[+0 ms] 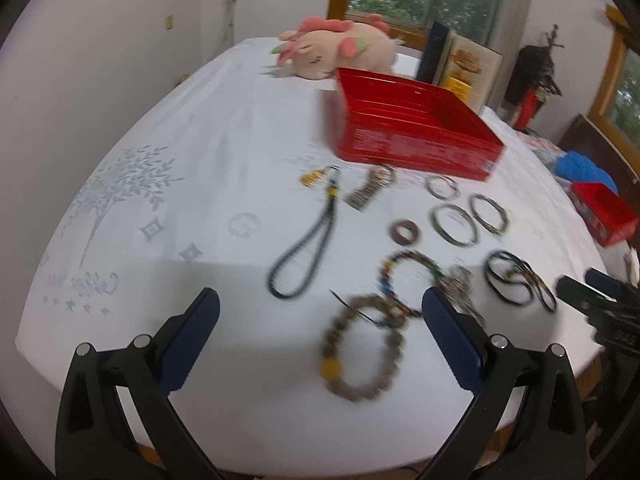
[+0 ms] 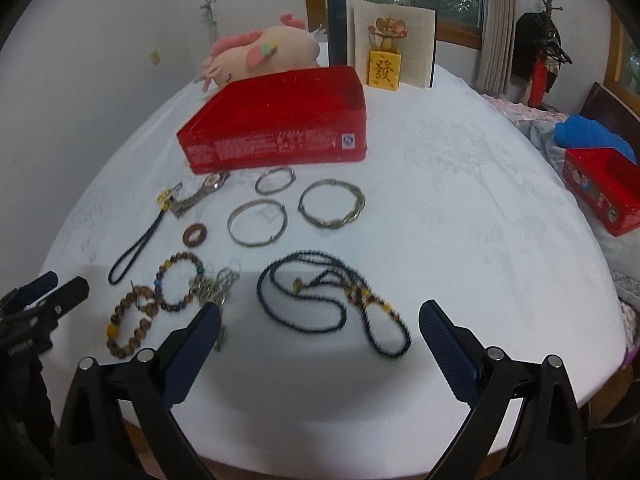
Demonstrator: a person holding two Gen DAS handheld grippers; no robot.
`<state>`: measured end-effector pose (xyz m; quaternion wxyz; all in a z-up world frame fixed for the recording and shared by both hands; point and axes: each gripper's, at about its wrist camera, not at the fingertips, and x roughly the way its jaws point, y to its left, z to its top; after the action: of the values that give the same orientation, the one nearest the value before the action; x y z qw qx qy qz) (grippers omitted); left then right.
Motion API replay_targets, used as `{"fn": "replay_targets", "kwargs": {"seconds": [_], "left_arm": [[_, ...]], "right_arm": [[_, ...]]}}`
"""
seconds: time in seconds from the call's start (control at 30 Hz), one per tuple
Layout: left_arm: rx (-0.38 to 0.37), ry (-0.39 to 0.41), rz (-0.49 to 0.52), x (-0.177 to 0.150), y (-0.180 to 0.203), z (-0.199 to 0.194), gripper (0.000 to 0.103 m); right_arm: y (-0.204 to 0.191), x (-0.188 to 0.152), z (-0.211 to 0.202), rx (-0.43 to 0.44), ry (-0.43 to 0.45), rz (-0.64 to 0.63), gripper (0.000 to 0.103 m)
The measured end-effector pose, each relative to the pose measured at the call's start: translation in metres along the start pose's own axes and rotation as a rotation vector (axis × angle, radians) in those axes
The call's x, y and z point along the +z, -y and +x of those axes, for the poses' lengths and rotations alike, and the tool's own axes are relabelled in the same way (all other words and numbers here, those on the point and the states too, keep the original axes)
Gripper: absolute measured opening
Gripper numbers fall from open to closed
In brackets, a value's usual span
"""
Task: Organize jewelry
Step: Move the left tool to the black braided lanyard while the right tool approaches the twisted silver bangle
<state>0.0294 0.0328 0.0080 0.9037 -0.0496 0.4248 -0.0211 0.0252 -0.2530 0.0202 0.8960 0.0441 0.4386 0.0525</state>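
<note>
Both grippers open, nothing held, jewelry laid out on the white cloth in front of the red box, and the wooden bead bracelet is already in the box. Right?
Not quite. The wooden bead bracelet lies on the white cloth, near the left gripper, not in the red box; the right wrist view shows it. The rest holds: the right gripper and the left are open and empty.
</note>
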Motion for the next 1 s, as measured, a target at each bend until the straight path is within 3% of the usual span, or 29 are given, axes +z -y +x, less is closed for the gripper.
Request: {"fn": "replay_targets", "kwargs": {"seconds": [0.13,0.27,0.47,0.8,1.0], "left_arm": [[0.043,-0.027,0.002,0.020,-0.012,0.021,0.100],[0.060,-0.059,0.085,0.037,-0.010,0.045,0.100],[-0.007,-0.145,0.222,0.057,-0.002,0.087,0.100],[-0.054,-0.180,0.221,0.095,-0.010,0.126,0.100],[-0.095,-0.219,0.245,0.089,0.000,0.136,0.100]], "right_arm": [[0.012,0.010,0.012,0.082,-0.028,0.037,0.099],[0.018,0.019,0.023,0.086,-0.039,0.035,0.099],[0.023,0.032,0.036,0.084,-0.062,0.030,0.099],[0.022,0.045,0.059,0.066,-0.103,0.023,0.099],[0.020,0.052,0.064,0.051,-0.106,0.011,0.099]]}}
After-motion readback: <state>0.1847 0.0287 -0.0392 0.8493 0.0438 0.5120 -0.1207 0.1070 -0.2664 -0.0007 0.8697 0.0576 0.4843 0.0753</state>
